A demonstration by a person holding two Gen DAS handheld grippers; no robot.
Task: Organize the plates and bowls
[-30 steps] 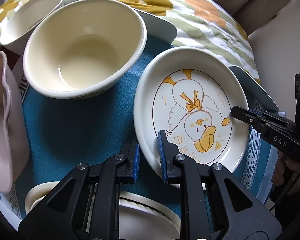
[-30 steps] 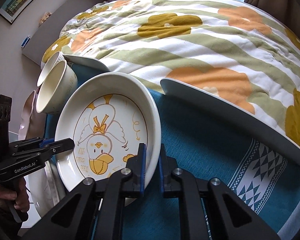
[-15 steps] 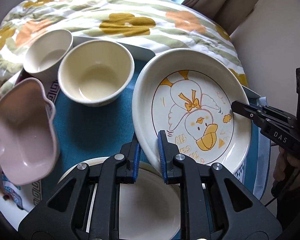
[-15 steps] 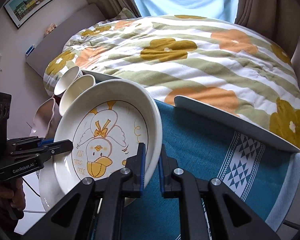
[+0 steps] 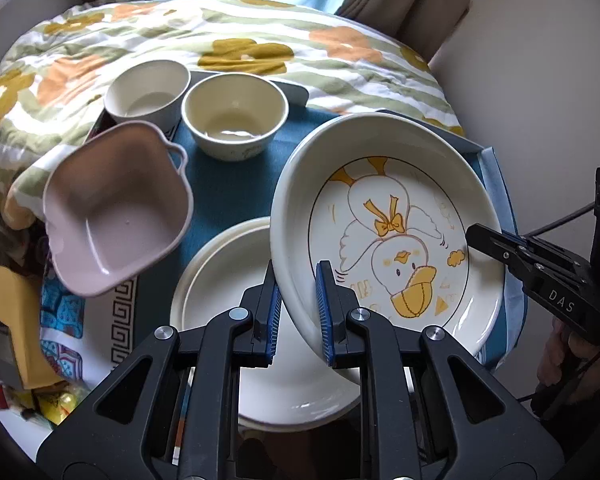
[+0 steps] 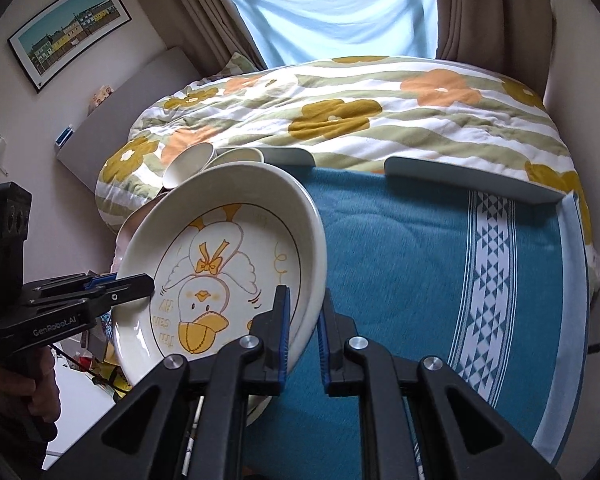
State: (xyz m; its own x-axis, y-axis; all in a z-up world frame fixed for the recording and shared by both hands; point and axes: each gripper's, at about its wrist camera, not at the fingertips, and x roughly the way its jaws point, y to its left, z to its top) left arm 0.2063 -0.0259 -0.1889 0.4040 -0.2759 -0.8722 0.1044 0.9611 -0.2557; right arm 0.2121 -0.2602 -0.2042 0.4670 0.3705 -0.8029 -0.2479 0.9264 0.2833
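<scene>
A white plate with a yellow duck drawing [image 5: 388, 216] [image 6: 220, 264] hangs tilted above the blue tablecloth [image 5: 228, 184]. My left gripper [image 5: 298, 300] is shut on its near-left rim, and my right gripper [image 6: 303, 320] is shut on the opposite rim; each gripper shows in the other's view. Below the duck plate lies a plain cream plate [image 5: 228, 304]. A pink lobed bowl [image 5: 112, 208] sits at the left, with two cream bowls [image 5: 236, 120] [image 5: 148, 92] behind it.
The table's raised pale edge [image 6: 472, 178] borders a bed with a flowered quilt [image 6: 360, 116]. A yellow cloth and small clutter [image 5: 16, 320] lie beyond the table's left side. A patterned band [image 6: 488, 280] crosses the blue cloth at the right.
Both grippers have lifted the duck plate up off the cloth and drawn it back toward the near side. The plain plate below and the pink bowl have come fully into view.
</scene>
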